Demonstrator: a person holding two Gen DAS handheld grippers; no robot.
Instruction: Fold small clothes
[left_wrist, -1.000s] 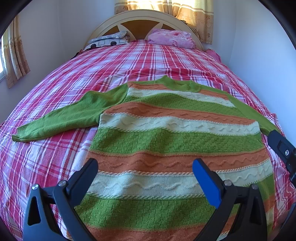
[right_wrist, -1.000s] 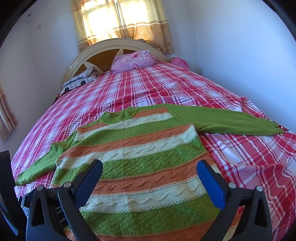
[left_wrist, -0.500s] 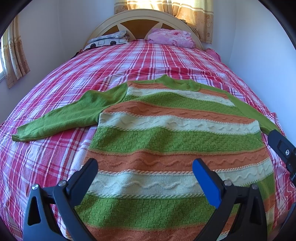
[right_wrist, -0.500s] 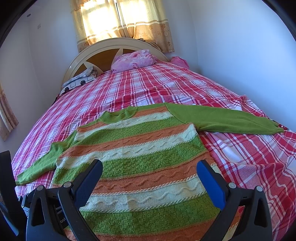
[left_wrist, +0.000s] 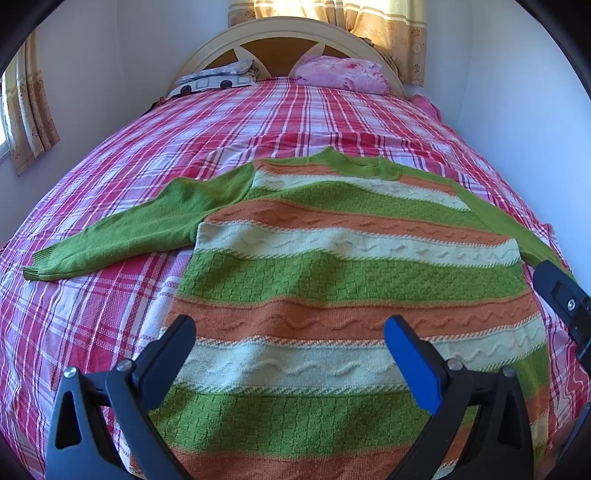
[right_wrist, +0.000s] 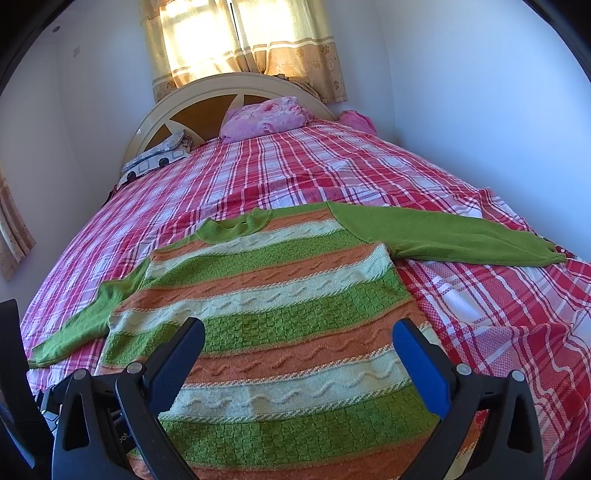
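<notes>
Bedroom, white walls, yellow curtains (right_wrist: 236, 40) behind a cream arched headboard (left_wrist: 288, 40). Bed (left_wrist: 258, 122) covered in a red-and-white plaid spread; pink pillow (right_wrist: 266, 116) and a patterned pillow (left_wrist: 218, 77) at the head.

Striped sweater (left_wrist: 332, 266) in green, orange and cream bands lies flat on the near half of the bed, collar toward the headboard, both green sleeves stretched out sideways.

Left gripper (left_wrist: 290, 343) held low over the sweater's lower bands, pointing toward the headboard, jaws spread wide, nothing between them.

Right gripper (right_wrist: 299, 345) alongside, same heading, above the hem area, jaws likewise spread and empty.
</notes>
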